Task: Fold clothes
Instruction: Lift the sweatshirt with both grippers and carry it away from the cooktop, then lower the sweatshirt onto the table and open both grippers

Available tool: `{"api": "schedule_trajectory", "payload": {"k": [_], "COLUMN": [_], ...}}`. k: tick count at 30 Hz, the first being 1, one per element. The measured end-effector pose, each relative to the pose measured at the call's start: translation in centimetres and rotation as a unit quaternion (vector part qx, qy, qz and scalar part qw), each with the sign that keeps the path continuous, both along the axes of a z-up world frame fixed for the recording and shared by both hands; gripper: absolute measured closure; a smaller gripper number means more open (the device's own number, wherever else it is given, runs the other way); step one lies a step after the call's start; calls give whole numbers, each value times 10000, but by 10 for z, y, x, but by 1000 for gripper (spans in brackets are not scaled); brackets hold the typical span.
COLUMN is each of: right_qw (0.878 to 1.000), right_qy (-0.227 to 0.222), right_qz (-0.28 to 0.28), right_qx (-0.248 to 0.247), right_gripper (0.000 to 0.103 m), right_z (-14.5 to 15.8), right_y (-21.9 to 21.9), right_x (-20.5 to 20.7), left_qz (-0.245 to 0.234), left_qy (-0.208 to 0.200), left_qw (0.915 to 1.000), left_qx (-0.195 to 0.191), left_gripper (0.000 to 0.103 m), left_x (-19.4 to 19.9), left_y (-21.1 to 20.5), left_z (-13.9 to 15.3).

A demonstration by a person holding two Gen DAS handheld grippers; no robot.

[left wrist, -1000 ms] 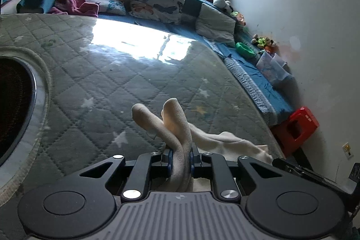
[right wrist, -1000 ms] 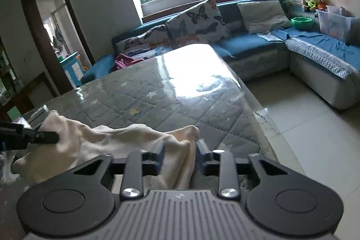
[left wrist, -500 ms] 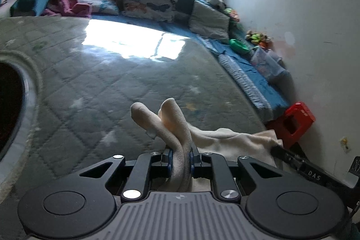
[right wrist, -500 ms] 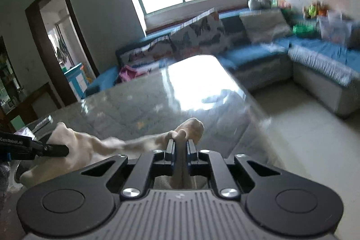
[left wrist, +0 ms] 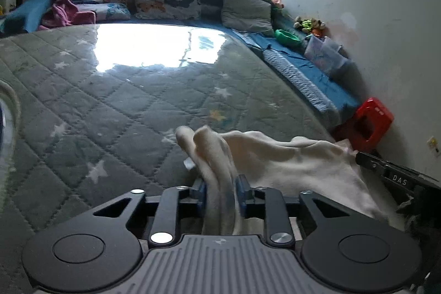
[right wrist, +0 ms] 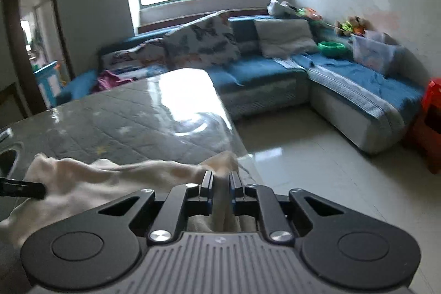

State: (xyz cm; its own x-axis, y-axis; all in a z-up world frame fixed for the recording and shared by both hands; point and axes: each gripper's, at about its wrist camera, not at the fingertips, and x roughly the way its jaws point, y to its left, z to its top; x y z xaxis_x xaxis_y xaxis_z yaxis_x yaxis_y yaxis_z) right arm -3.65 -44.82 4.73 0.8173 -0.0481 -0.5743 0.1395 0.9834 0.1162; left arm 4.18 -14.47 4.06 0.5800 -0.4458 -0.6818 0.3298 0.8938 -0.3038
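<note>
Cream garment, stretched between two tools above the quilted counter. Risk: the left tool, at lower centre of the left wrist view, has just been opening its jaws, and the bunched fold of cloth between them now appears to sit with slack on either side instead of being pinched tight. If the pull toward the right tool goes on, that fold is likely to slide out and the left end would drop in a heap, spoiling the fold line. A second hazard is the counter edge: in the right wrist view the cloth's corner lies at lower centre, close to where the glossy surface ends above the tiled floor, so a lost grip there could let the garment slip off.

Position: the right tool is nearly closed, with a narrow ridge of cloth clamped between its blue-edged pads. From there the garment runs toward the lower left of that frame, where the left tool's dark tip meets it. In the left wrist view the cloth spreads from the jaws toward the right edge, where the right tool's tip appears.
</note>
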Motion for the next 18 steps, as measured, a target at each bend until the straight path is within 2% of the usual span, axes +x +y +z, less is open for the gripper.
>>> {"api": "schedule_trajectory", "payload": {"k": [2,4,6,9,13,18], "right_qw": [10000,9999,9995,9984,9971,9970], "right_qy": [1,-72,-108,-67,-8,131], "right_qz": [-9,126,287,552,754,751], "right_qx": [-33,-67,-28,102,128,93], "right_gripper": [91,89,73,66,63,62], "right_z": [0,5,9,10,5,-5], "right_y": [1,8,16,28,47,58], "right_x": [1,1,4,13,30,45], "left_qz": [70,163,204,146,-29,-275], "left_qy": [-76,-188,-267,-346,-353,-358], "left_qw": [9999,9996,9993,9992,9993,9988], "left_qx": [61,129,147,163,147,164], "left_gripper": [69,69,69,69,71,73], "left_x": [0,0,3,5,10,21], "left_y": [4,6,8,5,-4,-19], "left_z": [3,6,10,13,12,8]}}
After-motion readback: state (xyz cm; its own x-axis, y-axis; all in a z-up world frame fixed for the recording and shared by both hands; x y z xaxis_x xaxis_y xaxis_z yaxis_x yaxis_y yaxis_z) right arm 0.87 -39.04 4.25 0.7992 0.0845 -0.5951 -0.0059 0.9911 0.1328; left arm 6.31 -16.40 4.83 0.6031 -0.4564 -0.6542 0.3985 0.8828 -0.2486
